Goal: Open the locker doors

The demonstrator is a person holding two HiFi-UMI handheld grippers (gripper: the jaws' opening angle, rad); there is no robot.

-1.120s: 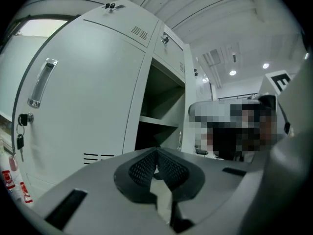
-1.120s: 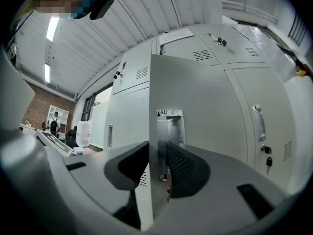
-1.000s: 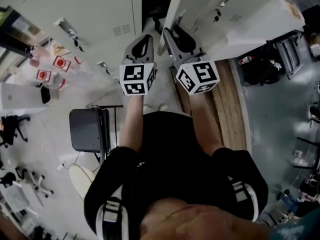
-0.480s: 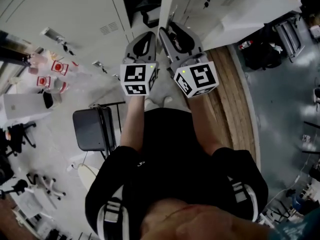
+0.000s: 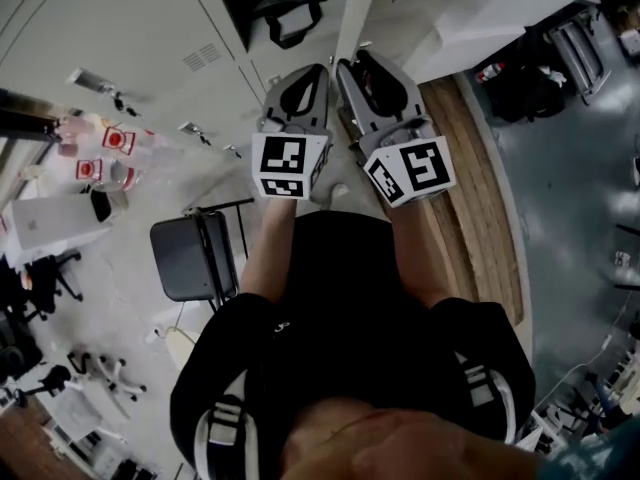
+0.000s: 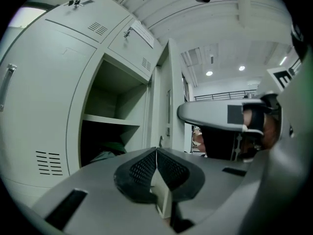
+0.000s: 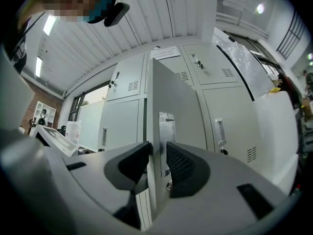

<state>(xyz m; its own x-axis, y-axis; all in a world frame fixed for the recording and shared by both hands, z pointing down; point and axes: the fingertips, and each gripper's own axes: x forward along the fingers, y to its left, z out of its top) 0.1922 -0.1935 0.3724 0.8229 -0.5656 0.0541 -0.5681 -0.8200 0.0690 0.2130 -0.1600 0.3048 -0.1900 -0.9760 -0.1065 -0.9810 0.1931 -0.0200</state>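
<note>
Slipping is judged the main risk. Only the thin free edge of the door [image 7: 171, 97] is pinched by the right tongs [image 7: 157, 153], beside the latch plate [image 7: 166, 126]. If the pull is made off the line of the hinge swing, the smooth sheet metal could slide out of the pads. The door could also be swung too far and knocked into the shut door [image 7: 234, 111] next to it. The left tongs [image 6: 156, 153] could be clipped as well, since the two tools are held just beside each other.

The right tongs are set about half open and have just been closing. The door edge is clamped between them, with one pad on each face. The left tongs are closed pad to pad, and nothing is gripped or seen to be touched. They are pointed level at the opened locker [image 6: 115, 106].

Further out, a shelf [image 6: 110, 120] is seen inside that locker, and a dark bag [image 5: 290, 13] is seen in it from the head view. Other doors around it are shut, so the task is judged only partly done. A chair [image 5: 190, 258] is stood on the floor at the person's left.
</note>
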